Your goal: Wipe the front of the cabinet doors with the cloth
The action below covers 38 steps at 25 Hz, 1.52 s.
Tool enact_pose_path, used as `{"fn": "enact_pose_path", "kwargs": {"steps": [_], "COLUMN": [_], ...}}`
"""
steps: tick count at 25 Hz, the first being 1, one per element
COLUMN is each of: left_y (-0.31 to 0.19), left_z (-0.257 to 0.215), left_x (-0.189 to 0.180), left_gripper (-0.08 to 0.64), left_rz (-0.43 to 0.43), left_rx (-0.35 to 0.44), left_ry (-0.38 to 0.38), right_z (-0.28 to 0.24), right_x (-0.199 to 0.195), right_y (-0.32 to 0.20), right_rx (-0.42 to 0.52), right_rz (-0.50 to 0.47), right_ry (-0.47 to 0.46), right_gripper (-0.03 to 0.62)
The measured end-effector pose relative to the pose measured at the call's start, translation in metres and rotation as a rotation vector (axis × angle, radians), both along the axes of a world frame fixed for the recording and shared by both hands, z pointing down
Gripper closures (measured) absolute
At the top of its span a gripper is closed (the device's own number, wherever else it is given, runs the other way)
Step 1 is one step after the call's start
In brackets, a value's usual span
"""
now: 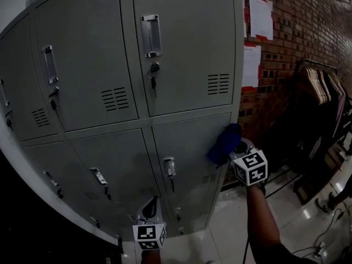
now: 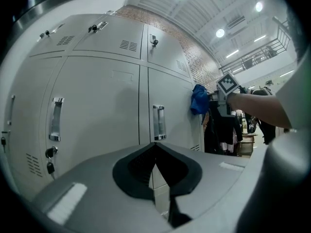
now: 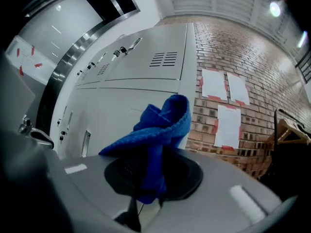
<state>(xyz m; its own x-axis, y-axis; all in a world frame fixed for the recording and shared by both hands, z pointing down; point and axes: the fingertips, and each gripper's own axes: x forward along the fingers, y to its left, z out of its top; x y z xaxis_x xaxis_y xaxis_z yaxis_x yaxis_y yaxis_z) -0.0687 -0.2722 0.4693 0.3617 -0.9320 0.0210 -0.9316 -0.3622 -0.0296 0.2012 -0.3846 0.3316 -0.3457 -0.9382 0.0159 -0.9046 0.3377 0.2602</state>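
Blue cloth is sitting clamped in the right gripper, whose jaws are closing on its lower folds while the rest is bunching out ahead of them. In the head view the cloth is hovering at the upper right corner of the lower right cabinet door, close to the door's outer edge. Whether it is pressing on the metal I cannot tell.

The left gripper is hanging low in front of the bottom doors, its jaws meeting at the tips with nothing between them.

To wipe well from this corner, I judge the right gripper should be pushing the loose bulk flat against the panel, not just the tip. It should then be sweeping across toward the handle in overlapping rows, working downward and easing around the handle, lock and vent slots. Keeping the hard jaws off the paint matters too.

The cloth's long axis is running out from the jaws toward the door, with its free, folded end pointing forward and peaking above the gripper.
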Motion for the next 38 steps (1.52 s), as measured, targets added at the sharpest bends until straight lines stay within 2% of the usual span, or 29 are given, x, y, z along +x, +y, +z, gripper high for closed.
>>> {"fn": "enact_pose_path", "kwargs": {"steps": [4,7,11,18,23,27,31,38], "left_y": [0.002,0.003,0.004,0.007,0.011,0.01,0.009,0.006], "left_z": [0.001,0.002,0.001,0.001,0.002,0.004,0.004,0.007], "left_x": [0.002,-0.001,-0.008,-0.028,-0.048,-0.062,-0.058,-0.044], "left_gripper": [0.543,0.543,0.543,0.543,0.543,0.543,0.543,0.543], "left_rz": [0.005,-0.002,-0.015,-0.039,-0.071,-0.095,-0.083,-0.067], "left_rx": [-0.004,-0.003,-0.002,0.001,-0.001,-0.007,-0.006,-0.018], "left_ry": [-0.005,-0.004,0.0,0.003,0.012,0.017,0.019,0.008], "right_z": [0.001,-0.005,-0.002,0.036,0.049,0.049,0.05,0.061], "right_x": [0.002,-0.015,-0.065,-0.177,-0.222,-0.227,-0.225,-0.188], "right_y": [0.003,0.01,0.022,0.031,0.032,0.03,0.031,0.022], "right_rx": [-0.001,0.024,0.035,-0.039,-0.064,-0.063,-0.074,-0.116], "right_rz": [0.023,0.004,-0.088,-0.279,-0.34,-0.337,-0.343,-0.285], "right_ry": [-0.003,-0.013,-0.009,0.034,0.072,0.064,0.065,0.016], "right_gripper": [0.523,0.523,0.523,0.523,0.522,0.522,0.523,0.523]}}
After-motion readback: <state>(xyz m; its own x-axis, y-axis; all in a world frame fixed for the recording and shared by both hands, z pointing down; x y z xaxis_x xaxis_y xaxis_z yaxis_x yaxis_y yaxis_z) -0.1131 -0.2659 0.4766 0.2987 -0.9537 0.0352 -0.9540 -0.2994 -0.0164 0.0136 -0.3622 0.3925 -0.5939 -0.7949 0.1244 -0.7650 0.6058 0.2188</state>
